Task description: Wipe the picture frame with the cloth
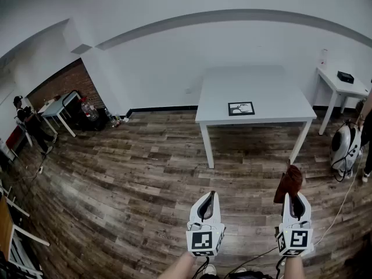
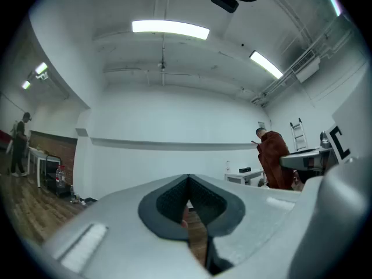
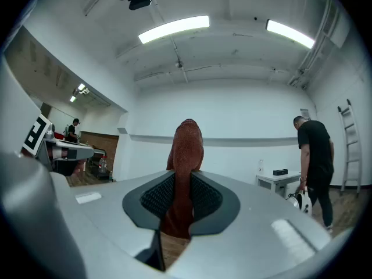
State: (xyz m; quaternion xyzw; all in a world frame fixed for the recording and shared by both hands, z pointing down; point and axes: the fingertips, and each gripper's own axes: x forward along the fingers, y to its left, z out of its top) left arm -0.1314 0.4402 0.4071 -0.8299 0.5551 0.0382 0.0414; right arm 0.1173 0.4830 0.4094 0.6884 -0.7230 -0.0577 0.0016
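Hanging from the right tongs [image 1: 293,197], the rust-red cloth [image 1: 289,182] is pinched between the dark pads, with its free end standing up past the tips. The jaws are closed tight on it. The left tongs [image 1: 207,197] have their jaws pressed together with nothing caught between them.

Both tools are held low over the wooden floor [image 1: 128,179], well apart from the white table [image 1: 267,92] ahead. The picture frame [image 1: 241,108] lies flat on that table near its front edge, and the wiping has not begun.

From the right tongs the frame sits at about 11 o'clock, and from the left tongs at about 1 o'clock, so it falls between the two lines of reach. Neither hand looks clearly nearer. The frame's longer side seems to run from 9 to 3 o'clock, roughly along the table's front edge. My guess is that strokes would go sideways once the cloth hand has closed the gap.

No bin, tray or box for holding things shows near the frame. A smaller side table [image 1: 340,86] at 2 o'clock bears a small black box [image 1: 345,77].
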